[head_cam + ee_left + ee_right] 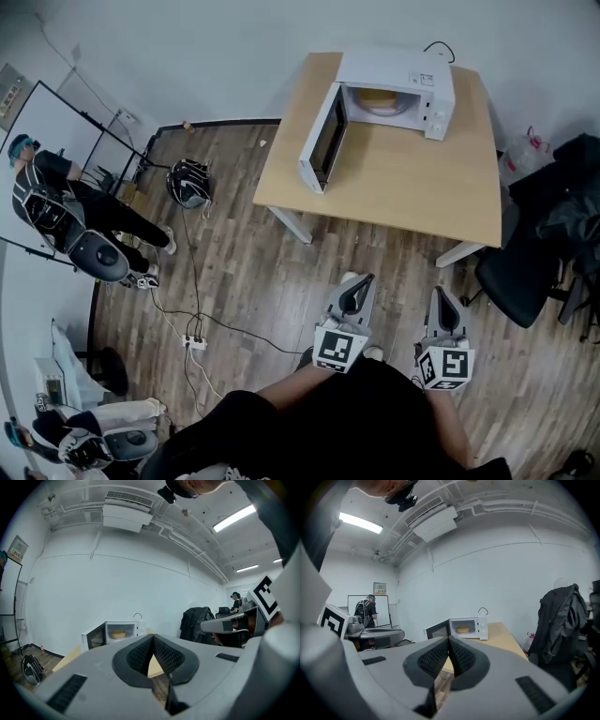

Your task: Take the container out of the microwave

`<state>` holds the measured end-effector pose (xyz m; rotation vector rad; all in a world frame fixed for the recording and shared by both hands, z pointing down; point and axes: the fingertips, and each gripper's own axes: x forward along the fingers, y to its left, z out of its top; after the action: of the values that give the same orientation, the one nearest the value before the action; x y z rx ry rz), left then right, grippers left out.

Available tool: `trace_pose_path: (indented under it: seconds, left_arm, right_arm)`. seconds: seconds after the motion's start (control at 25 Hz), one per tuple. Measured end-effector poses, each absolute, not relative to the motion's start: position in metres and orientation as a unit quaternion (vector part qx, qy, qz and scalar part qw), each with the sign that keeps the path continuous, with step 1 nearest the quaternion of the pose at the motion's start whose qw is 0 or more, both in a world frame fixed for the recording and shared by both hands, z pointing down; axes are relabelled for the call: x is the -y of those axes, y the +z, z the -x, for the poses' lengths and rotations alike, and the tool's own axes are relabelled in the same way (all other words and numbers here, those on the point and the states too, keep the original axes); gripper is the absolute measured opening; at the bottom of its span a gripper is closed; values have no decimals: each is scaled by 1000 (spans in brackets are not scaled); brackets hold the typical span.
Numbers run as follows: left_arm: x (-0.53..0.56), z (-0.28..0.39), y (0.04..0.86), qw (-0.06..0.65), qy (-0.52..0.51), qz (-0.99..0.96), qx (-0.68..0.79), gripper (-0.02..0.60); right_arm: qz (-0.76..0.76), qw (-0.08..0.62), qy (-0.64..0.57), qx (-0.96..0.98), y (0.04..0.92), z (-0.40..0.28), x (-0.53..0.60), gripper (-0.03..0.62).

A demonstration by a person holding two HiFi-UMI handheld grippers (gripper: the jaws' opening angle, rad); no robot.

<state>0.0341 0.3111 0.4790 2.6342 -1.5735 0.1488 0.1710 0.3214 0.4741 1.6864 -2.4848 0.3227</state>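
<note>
White microwave (398,70) open on table (403,192), container (379,98) inside, chair (516,272) nearby, left gripper (362,283), right gripper (441,294), jaws closed

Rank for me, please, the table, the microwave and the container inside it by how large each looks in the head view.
1. table: by far the largest.
2. microwave: clearly smaller, standing on the table with its door open.
3. container: smallest, and only partly visible inside the cavity.

one microwave (398,89), one container (378,97), one tabletop (403,178), two claws: left claw (360,286) and right claw (442,302); one black chair (516,272), one power strip (194,343).
</note>
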Motion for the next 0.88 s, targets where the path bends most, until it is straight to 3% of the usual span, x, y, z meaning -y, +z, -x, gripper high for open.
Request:
trace_pose_path:
  seconds: [0.88]
  left_arm:
    - [-35,40,439,81,-34,-885,458,11]
  right_arm:
    - [-603,108,104,784,462,-104,-42,58]
